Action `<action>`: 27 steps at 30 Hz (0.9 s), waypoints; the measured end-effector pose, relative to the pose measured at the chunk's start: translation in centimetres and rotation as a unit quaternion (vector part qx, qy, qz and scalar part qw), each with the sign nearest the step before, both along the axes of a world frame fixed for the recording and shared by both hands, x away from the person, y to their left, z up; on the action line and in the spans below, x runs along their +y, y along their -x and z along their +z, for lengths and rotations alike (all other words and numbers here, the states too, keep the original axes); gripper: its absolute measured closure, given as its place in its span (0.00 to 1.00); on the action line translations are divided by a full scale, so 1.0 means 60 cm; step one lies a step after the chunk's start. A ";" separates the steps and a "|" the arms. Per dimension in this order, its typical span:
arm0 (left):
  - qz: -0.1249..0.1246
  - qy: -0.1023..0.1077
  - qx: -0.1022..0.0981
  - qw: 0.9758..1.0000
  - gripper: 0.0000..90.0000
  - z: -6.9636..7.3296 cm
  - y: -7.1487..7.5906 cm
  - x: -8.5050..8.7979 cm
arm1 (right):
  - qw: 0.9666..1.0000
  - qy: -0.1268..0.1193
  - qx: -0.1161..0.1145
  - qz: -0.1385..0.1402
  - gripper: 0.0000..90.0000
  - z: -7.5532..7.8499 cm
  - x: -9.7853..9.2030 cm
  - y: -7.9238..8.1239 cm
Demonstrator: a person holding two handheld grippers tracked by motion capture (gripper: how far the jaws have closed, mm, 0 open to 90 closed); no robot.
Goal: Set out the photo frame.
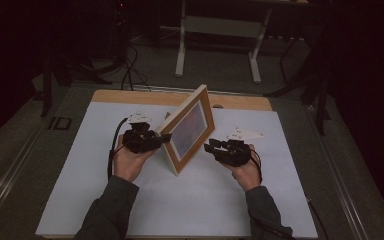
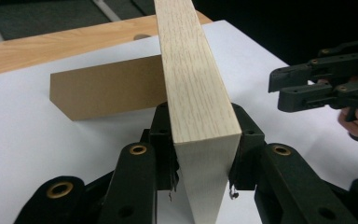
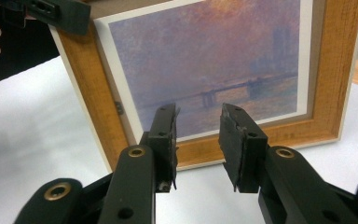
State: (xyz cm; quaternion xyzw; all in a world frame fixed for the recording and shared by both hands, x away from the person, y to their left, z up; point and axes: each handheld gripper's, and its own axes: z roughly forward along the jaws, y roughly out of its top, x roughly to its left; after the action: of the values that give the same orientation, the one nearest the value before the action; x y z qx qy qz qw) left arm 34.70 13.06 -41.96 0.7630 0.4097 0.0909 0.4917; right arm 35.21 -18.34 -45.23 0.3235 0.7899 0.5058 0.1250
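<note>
Forearms in dark sleeves (image 1: pixel 111 210) enter from the near edge of the desk (image 1: pixel 80 200), each hand carrying one hand-held gripper. Left hand-held gripper (image 1: pixel 164 137), high view: positioned at the left side of a wooden picture frame (image 1: pixel 190 129), jaws at the frame's edge. Left gripper view confirms contact: both black jaws press against the two faces of the pale wood edge (image 2: pixel 198 93), so this tool is pinching the frame. Behind the frame in that view, a brown cardboard-coloured back stand (image 2: pixel 105 91) reaches down to the white desk surface.

Picture frame: located near the middle of the desk, standing on its lower edge and tilted, its picture side turned toward the right-hand tool. Right gripper view shows the print (image 3: pixel 205 56), a hazy purple and orange scene with a bridge, inside a white mat and an orange-brown wooden border.

Right hand-held gripper (image 1: pixel 209 148), high view: just to the right of the frame, apart from it. Right gripper view shows its jaws spread with nothing between them, pointing at the lower border of the frame.

Desk covering: white sheet over a wooden top (image 1: pixel 130 96), bare wood showing along the far edge.
</note>
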 end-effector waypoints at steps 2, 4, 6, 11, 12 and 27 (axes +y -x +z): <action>-0.009 0.003 0.001 1.000 0.78 0.000 0.000 0.003 | 1.000 0.000 -0.001 -0.001 0.73 0.000 0.000 0.000; -0.019 0.006 0.000 1.000 0.78 0.001 0.000 0.004 | 1.000 0.000 -0.002 -0.002 0.73 0.001 0.001 -0.001; -0.030 0.007 0.000 1.000 0.78 0.001 0.001 0.006 | 1.000 0.000 -0.004 -0.003 0.73 0.002 0.001 -0.001; -0.050 0.011 0.006 0.999 0.79 0.001 -0.001 0.014 | 1.000 -0.001 -0.005 -0.006 0.73 0.004 0.001 -0.002; -0.054 0.011 0.007 0.998 0.79 0.001 -0.002 0.016 | 1.000 -0.001 -0.006 -0.006 0.73 0.004 0.001 -0.003; -0.113 0.008 0.037 0.993 0.79 0.003 -0.017 0.042 | 0.999 0.036 -0.008 -0.022 0.72 0.002 0.003 -0.017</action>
State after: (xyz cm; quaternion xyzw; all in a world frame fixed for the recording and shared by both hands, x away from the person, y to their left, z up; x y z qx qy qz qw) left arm 35.72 15.61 -41.79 0.8035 0.3394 0.0032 0.4890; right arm 36.25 -18.16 -45.12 0.3319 0.7991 0.4770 0.1538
